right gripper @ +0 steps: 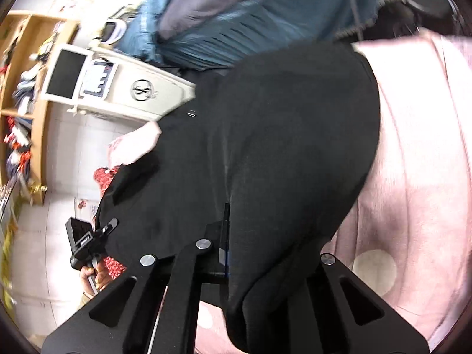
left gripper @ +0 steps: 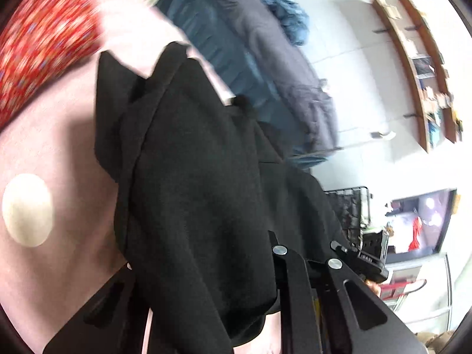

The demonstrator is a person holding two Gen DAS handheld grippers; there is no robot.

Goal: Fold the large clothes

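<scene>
Basically both grippers are pinching the black garment [left gripper: 200, 183] and it hangs between them over the pink bedsheet [left gripper: 65, 153].

Left gripper [left gripper: 242, 303]: jaws drawn together with black cloth draped over and between them, fingertips buried in the fabric. Right gripper [right gripper: 236, 268]: jaws pressed nearly shut on a fold of the same black garment [right gripper: 280, 147], cloth spilling over the right finger.

The garment is bunched, with a flap sticking up toward the far edge in the left view. Pink bedsheet [right gripper: 419, 177] has a cream dot [left gripper: 28, 209] printed on it. Red patterned fabric [left gripper: 44, 35] lies at the sheet's far left. A blue and grey bedding pile [left gripper: 250, 47] sits beyond the garment.

Containers: a black wire basket [left gripper: 349, 209] by the wall, contents unclear. Wooden shelves [right gripper: 32, 88] hold small blurred items. White appliance [right gripper: 118, 88] stands near the shelves. Everything is motion-blurred.
</scene>
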